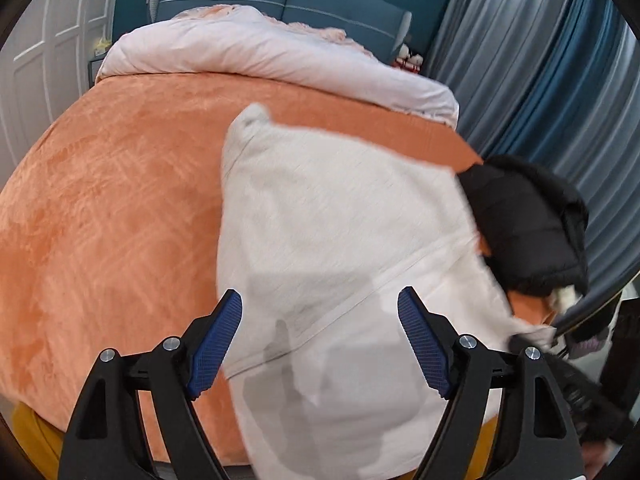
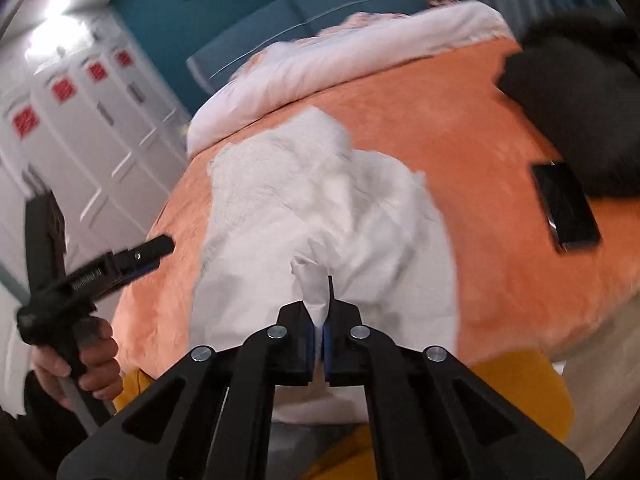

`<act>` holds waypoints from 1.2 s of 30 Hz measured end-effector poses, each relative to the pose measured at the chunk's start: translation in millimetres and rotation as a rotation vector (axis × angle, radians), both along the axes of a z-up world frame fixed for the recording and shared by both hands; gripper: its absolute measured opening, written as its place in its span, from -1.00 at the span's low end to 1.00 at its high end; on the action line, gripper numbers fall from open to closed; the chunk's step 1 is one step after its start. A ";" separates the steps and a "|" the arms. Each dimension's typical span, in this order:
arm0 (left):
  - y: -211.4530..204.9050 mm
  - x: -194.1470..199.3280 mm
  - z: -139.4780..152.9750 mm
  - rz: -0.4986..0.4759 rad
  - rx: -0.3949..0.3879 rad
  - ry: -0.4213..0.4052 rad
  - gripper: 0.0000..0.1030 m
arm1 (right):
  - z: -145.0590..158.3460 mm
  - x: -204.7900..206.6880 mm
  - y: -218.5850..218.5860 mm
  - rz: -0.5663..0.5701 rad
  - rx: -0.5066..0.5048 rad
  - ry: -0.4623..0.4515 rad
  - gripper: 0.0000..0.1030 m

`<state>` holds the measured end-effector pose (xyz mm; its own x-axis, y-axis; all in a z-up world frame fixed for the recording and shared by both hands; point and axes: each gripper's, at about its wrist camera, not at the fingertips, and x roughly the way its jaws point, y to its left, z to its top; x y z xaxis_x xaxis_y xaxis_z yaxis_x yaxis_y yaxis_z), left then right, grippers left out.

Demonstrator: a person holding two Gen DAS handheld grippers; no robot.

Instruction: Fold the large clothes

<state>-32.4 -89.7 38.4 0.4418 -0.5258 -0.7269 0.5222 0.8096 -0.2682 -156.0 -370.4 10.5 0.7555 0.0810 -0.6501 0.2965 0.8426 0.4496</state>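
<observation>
Garment (image 1: 340, 220), a big pale soft thing, sprawls over the orange bed (image 1: 100, 200); I judge it floppy, best pinched at hems. My right gripper (image 2: 319, 332) is clamped on its edge; left gripper (image 1: 320, 344) hovers, jaws apart. Only my right view shows the phone (image 2: 566, 206).

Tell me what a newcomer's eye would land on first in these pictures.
The big orange bedspread fills both views, and a pale garment lies across its near right part. The right hand-held gripper is shut on a bunch of that garment at the near edge, while the left hand-held gripper hangs open above it. A black jacket sits at the bed's right edge, with a dark phone beside it.
</observation>
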 end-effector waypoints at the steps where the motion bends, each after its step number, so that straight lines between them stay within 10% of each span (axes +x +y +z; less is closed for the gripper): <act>1: -4.2 1.3 -6.6 -0.002 0.024 -0.002 0.49 | -12.8 -7.0 -10.2 -0.023 0.047 0.022 -0.99; 7: -29.5 3.7 -66.5 -0.029 0.116 0.109 0.61 | -121.2 -21.4 -38.6 -0.116 0.302 0.202 -0.97; 13: -25.0 17.3 -56.9 0.021 0.142 0.082 0.59 | -74.9 -10.8 -34.4 -0.065 0.157 0.203 -0.82; 15: -18.5 30.1 -48.3 0.056 0.103 0.098 0.59 | -51.6 -10.2 -38.7 -0.079 0.121 0.162 -0.51; 17: -16.5 42.2 -41.1 0.083 0.085 0.100 0.59 | -30.1 -3.8 -46.3 -0.114 0.081 0.113 0.24; 21: -18.6 55.8 -32.9 0.113 0.081 0.103 0.59 | -15.4 22.5 -64.7 -0.126 0.072 0.050 0.43; 32: -18.9 74.3 -52.8 0.124 0.083 0.158 0.71 | -70.9 95.7 -79.2 -0.096 0.123 0.194 0.79; 36: -12.4 86.3 -75.9 0.114 0.004 0.204 0.90 | -105.5 100.3 -91.4 -0.075 0.298 0.194 0.91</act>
<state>53.9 -102.1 -37.5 0.3424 -0.4780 -0.8089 0.3626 0.8615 -0.3556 -55.7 -461.8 -95.0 0.6316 0.2372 -0.7381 0.4563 0.6559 0.6013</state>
